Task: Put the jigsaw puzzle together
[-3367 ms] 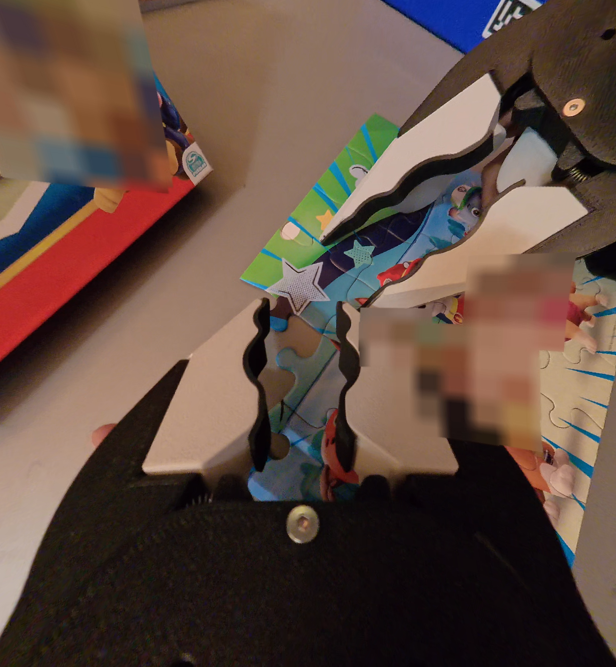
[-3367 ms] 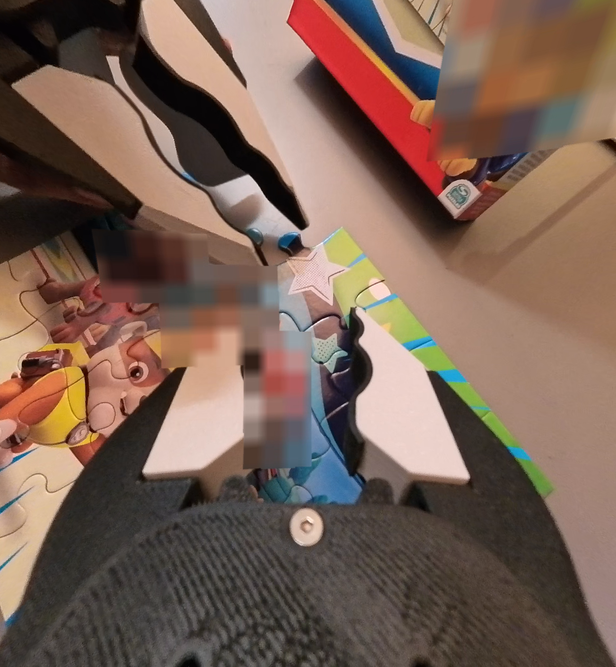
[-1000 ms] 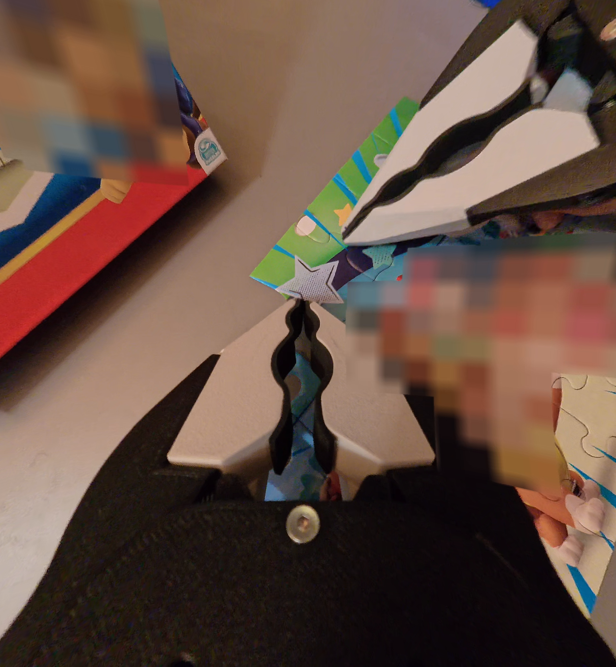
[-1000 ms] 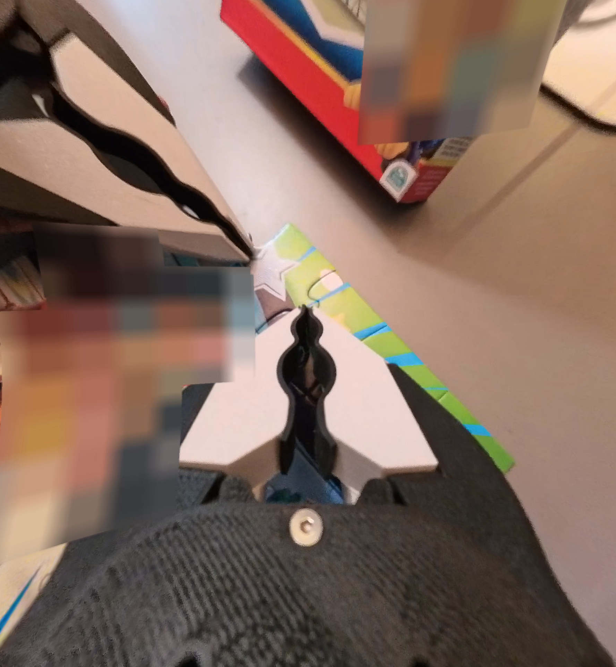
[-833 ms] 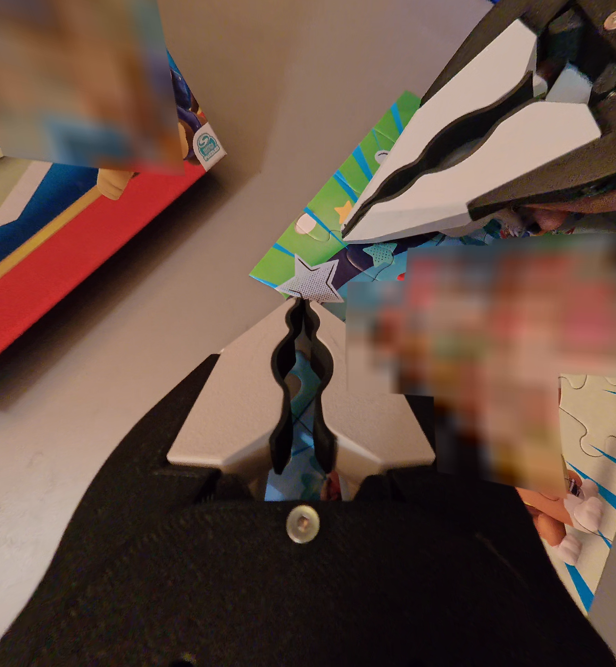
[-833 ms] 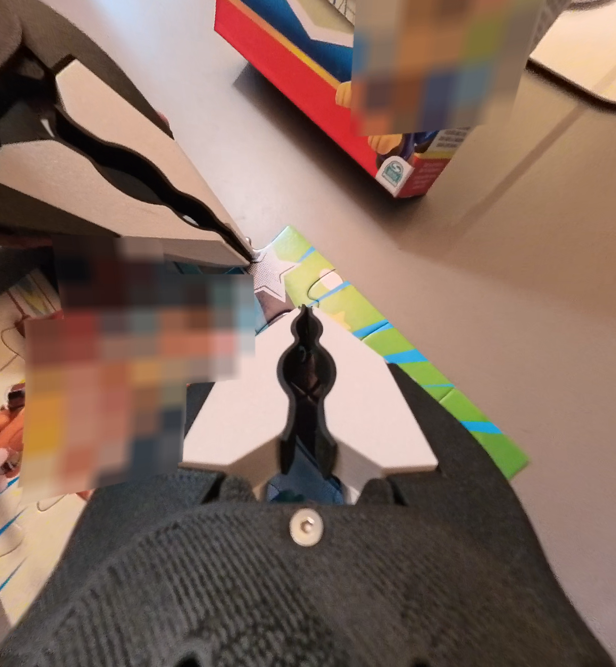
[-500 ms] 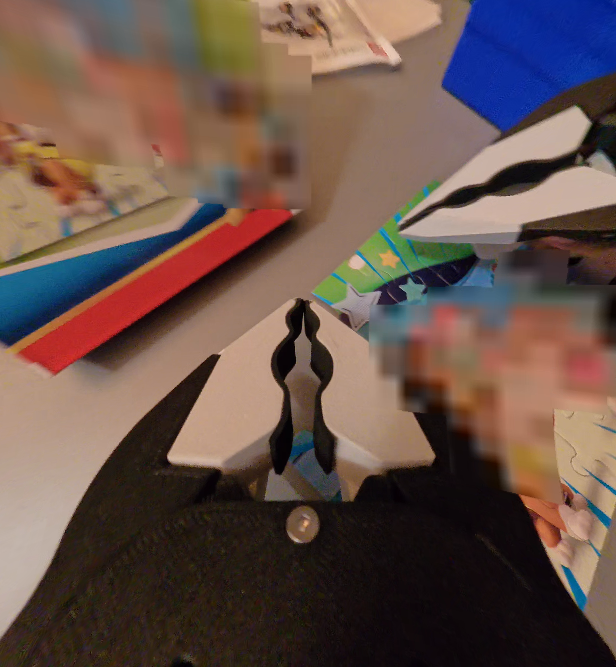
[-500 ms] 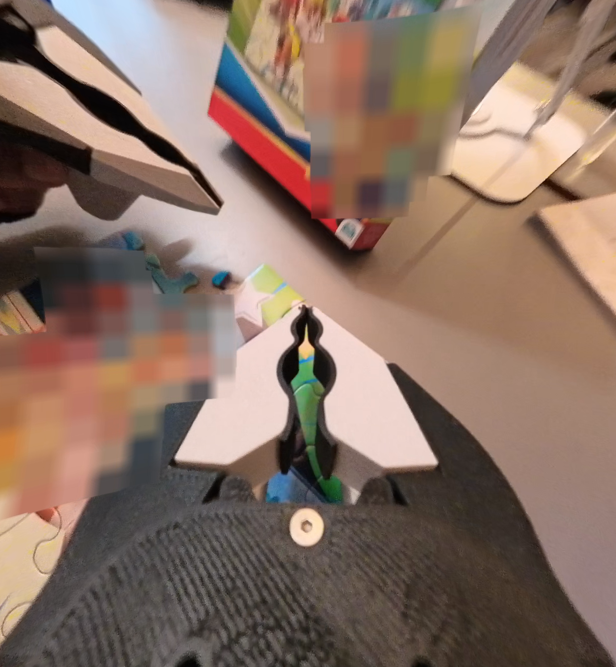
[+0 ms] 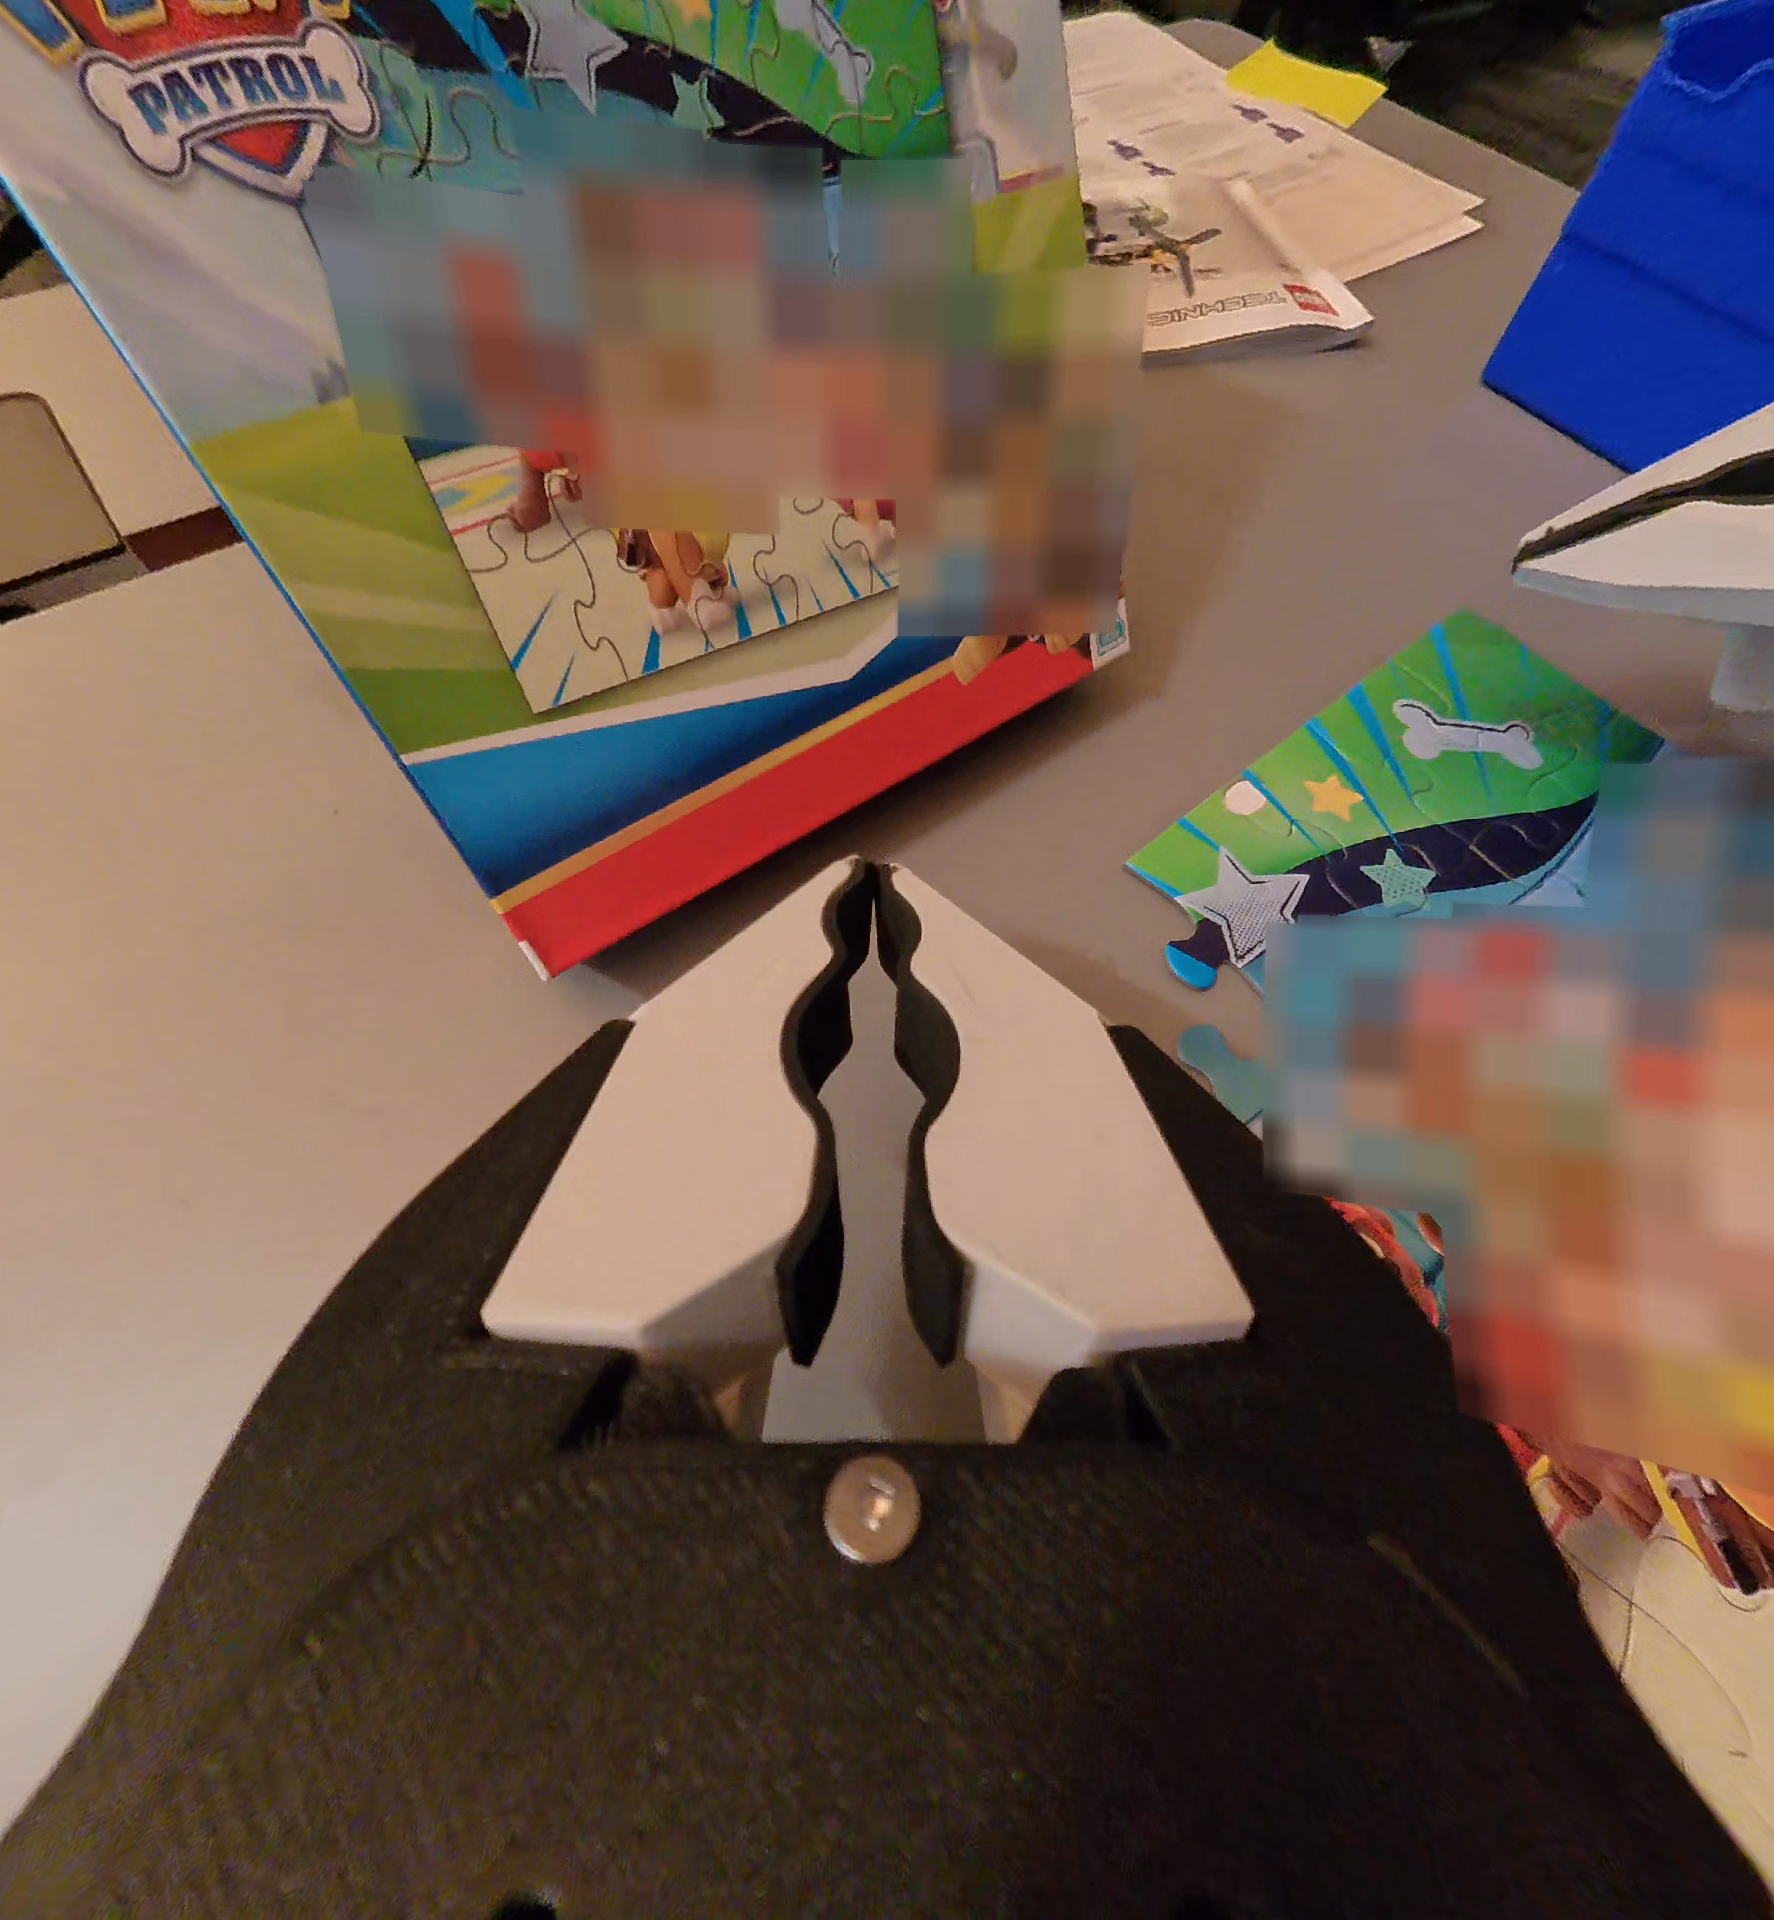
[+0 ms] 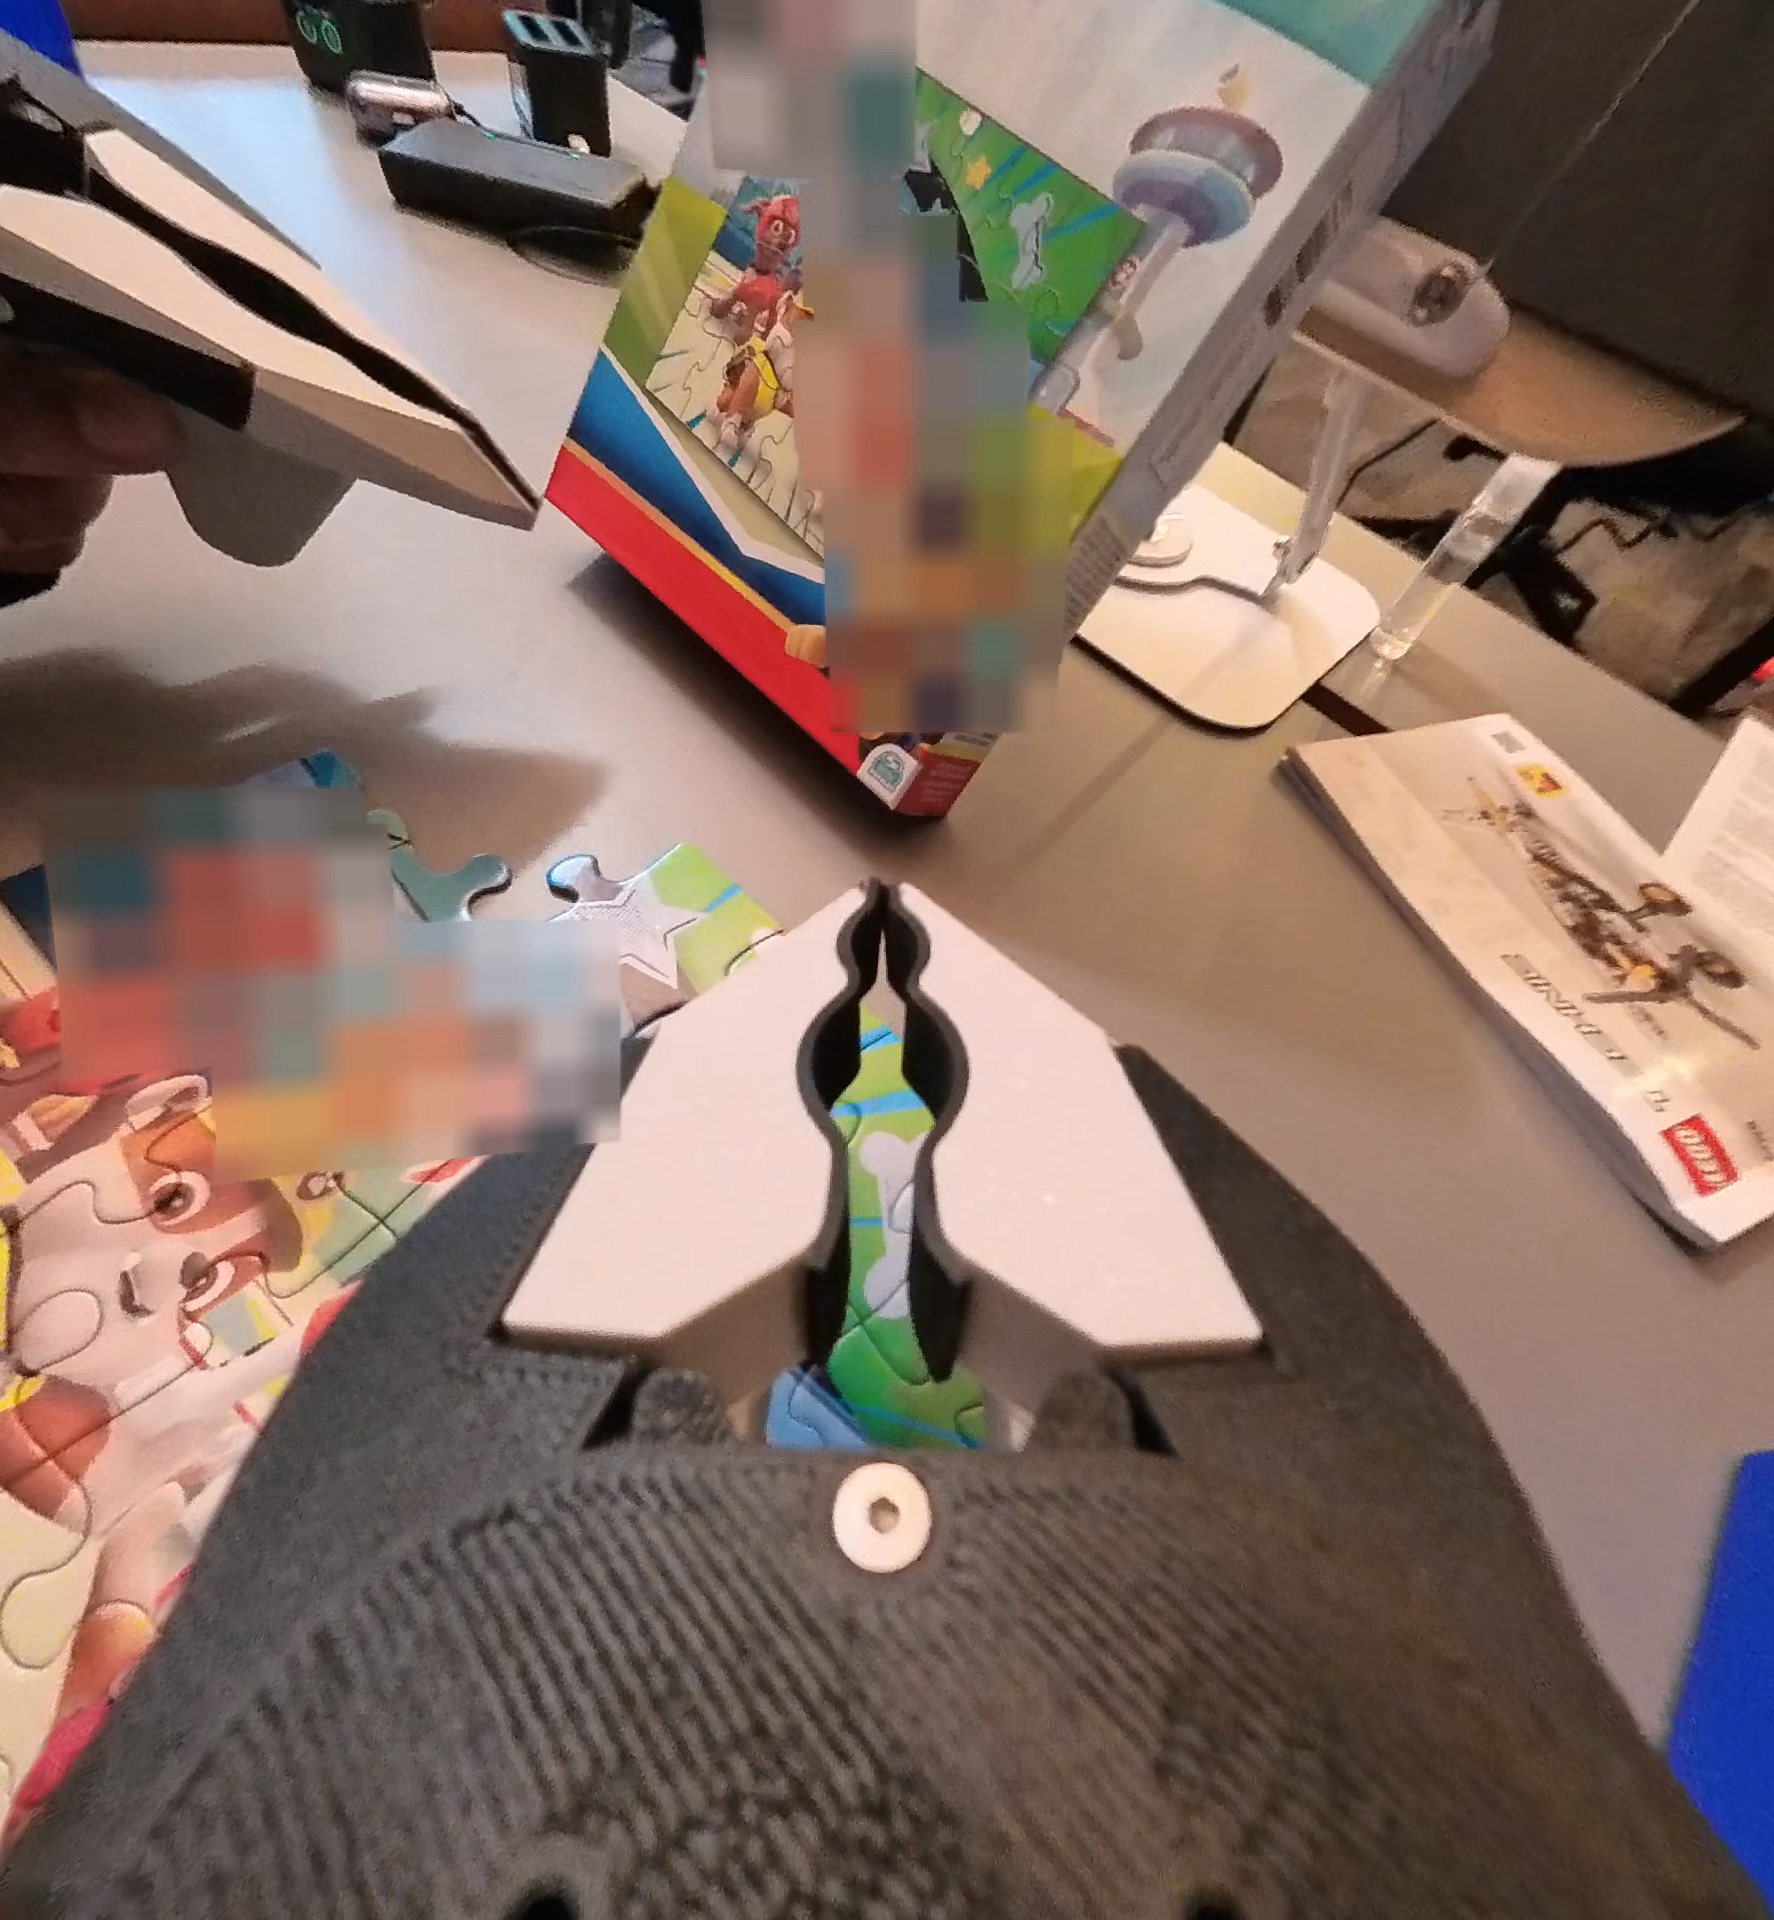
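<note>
— Cardboard puzzle (image 9: pixel 1382 790), flat on the grey table (image 9: pixel 135 935): how would it handle?

— Light and thin, I'd judge, stiff enough in single pieces but apt to come apart at the joints. An outer edge or a jutting tab (image 9: pixel 1189 961) looks like the best place to take hold.

— Where does it lie?

— Partly built, right of the left gripper (image 9: pixel 875 868) and under the right gripper (image 10: pixel 878 891). Its green corner sits near the upright picture box (image 9: pixel 654 727).

— And the grippers?

— Both have their tips together with nothing between them. The left one hangs above bare table, pointing at the box's red bottom edge. The right one is tilted down over the green part, aimed at open table; a booklet (image 10: pixel 1589 987) lies off to its right.
</note>
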Available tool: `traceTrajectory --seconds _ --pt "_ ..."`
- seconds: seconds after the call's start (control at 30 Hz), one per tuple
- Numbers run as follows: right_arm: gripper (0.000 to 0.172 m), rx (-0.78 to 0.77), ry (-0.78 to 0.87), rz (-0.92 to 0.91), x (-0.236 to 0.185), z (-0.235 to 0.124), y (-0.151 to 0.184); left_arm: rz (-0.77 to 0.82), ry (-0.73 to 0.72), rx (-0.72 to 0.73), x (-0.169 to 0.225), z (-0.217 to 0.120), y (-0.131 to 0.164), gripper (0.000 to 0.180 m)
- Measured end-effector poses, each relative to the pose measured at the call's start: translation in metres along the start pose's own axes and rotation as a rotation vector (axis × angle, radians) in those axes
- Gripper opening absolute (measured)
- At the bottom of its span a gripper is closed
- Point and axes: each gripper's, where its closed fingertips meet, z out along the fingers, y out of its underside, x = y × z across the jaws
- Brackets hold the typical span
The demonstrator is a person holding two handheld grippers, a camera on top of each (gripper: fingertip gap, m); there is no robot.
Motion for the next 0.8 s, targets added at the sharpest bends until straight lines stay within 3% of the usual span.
traceTrajectory --seconds 0.23,0.53,0.8 --pt "0.000 0.009 0.044 -0.057 0.001 -0.002 -0.001 -0.016 0.044 0.031 0.007 -0.003 -0.004 0.000" --pt "0.000 0.048 0.056 0.030 0.014 -0.009 -0.001 -0.004 0.163 0.036 0.028 -0.006 -0.005 0.000" --pt "0.000 0.052 0.071 0.051 0.023 -0.013 0.001 0.004 0.178 0.040 0.030 -0.007 -0.006 0.000"
